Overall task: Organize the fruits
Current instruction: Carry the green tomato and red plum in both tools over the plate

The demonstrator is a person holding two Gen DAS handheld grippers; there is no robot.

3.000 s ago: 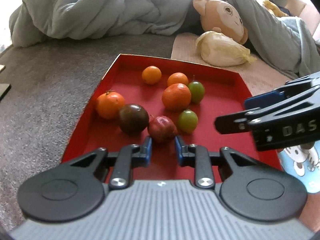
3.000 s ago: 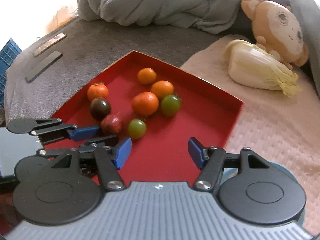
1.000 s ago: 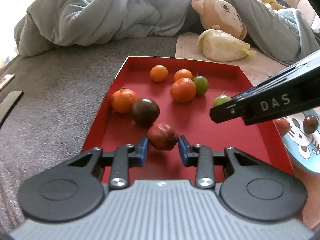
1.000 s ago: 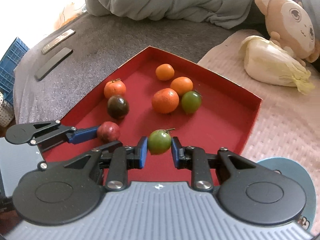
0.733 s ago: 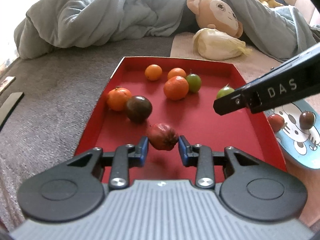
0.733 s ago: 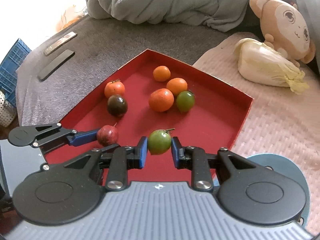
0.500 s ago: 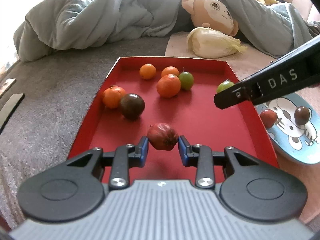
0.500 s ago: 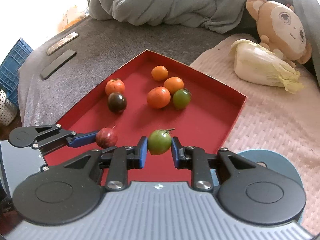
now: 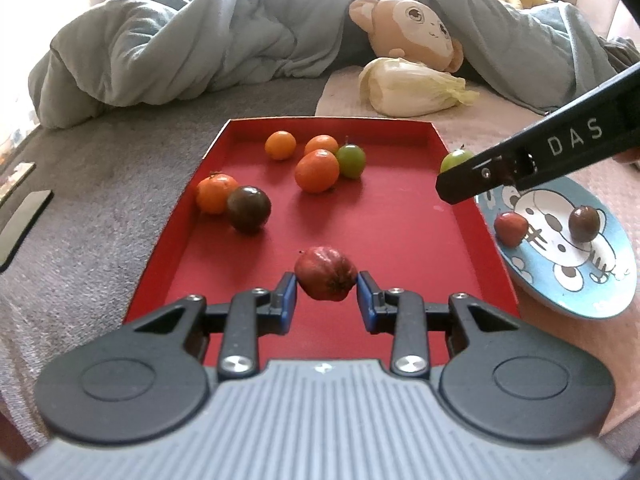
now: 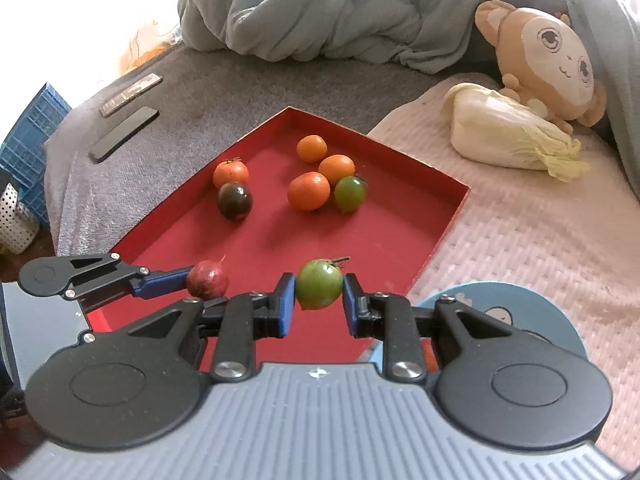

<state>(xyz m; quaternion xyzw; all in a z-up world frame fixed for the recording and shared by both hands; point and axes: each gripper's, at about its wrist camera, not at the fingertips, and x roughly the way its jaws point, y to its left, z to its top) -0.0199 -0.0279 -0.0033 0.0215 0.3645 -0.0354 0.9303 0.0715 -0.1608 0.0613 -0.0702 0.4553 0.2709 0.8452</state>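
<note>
While my left jaws [image 9: 326,294] clamp a red fruit [image 9: 326,279] above the tray's [image 9: 456,216] 6 o'clock end, my right jaws [image 10: 319,296] pinch a green fruit [image 10: 319,284] over its 4 o'clock edge. Six fruits lie in the tray; two sit on the plate [image 9: 600,280] at 3 o'clock.

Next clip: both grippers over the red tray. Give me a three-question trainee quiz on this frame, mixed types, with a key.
1. True or false: the left gripper is shut on a red fruit.
2. What colour is the fruit in the right gripper? A orange, B green, C dark purple.
3. How many fruits lie on the blue plate?

Key: 1 true; 2 B; 3 two visible, a red one and a dark one.
</note>
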